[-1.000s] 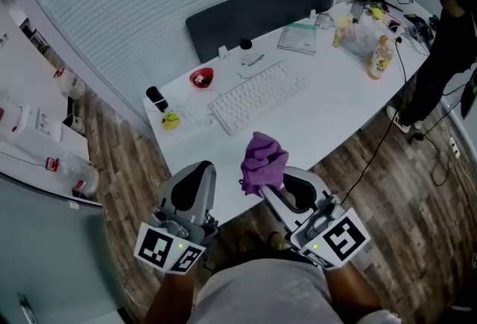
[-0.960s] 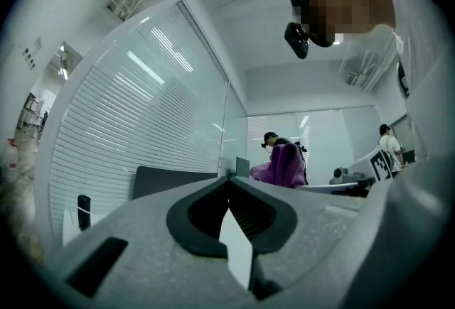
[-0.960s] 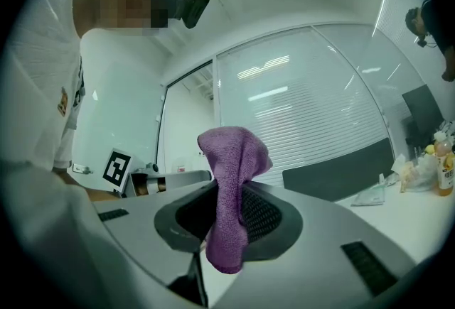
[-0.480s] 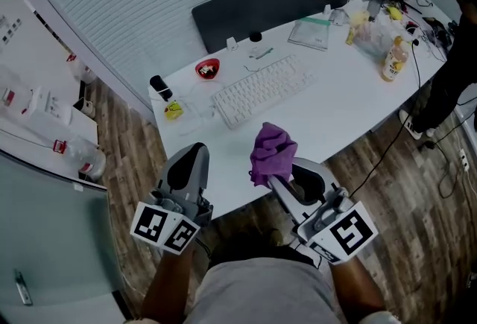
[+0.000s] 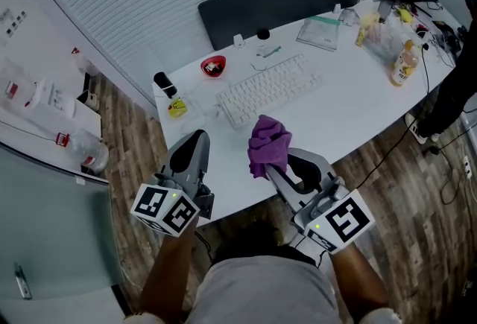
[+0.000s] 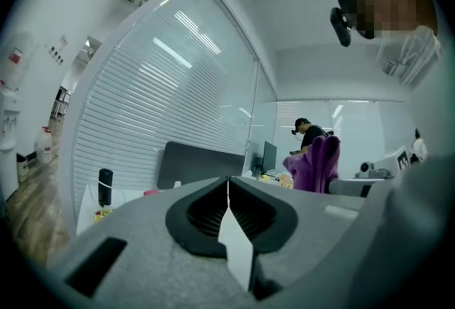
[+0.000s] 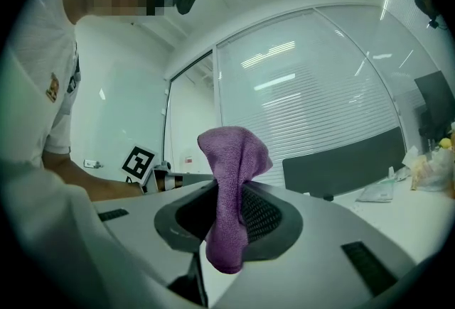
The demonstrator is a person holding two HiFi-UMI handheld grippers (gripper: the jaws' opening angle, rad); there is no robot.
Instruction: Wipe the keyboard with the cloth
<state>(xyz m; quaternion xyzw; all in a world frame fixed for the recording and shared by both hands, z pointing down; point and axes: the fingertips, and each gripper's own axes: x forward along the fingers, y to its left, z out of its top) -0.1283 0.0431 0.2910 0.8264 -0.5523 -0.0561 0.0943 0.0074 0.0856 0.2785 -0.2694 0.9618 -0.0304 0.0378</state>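
Right gripper (image 5: 277, 170): jaws clamped on the purple cloth (image 5: 267, 142), which stands bunched above them with a short tail hanging below.
Left gripper (image 5: 195, 139): jaws pressed together, nothing between them.
Cloth: held in the air over the near edge of the white desk (image 5: 350, 103), apart from the keyboard (image 5: 270, 89).
Keyboard: white, lying slantwise mid-desk, farther out than both grippers.
Progress: the cloth is in hand; by my reading no wiping has begun, so the reach to the keys and every stroke remain.
Pose: both grippers are level, side by side close to the person's body, pointing out over the desk.
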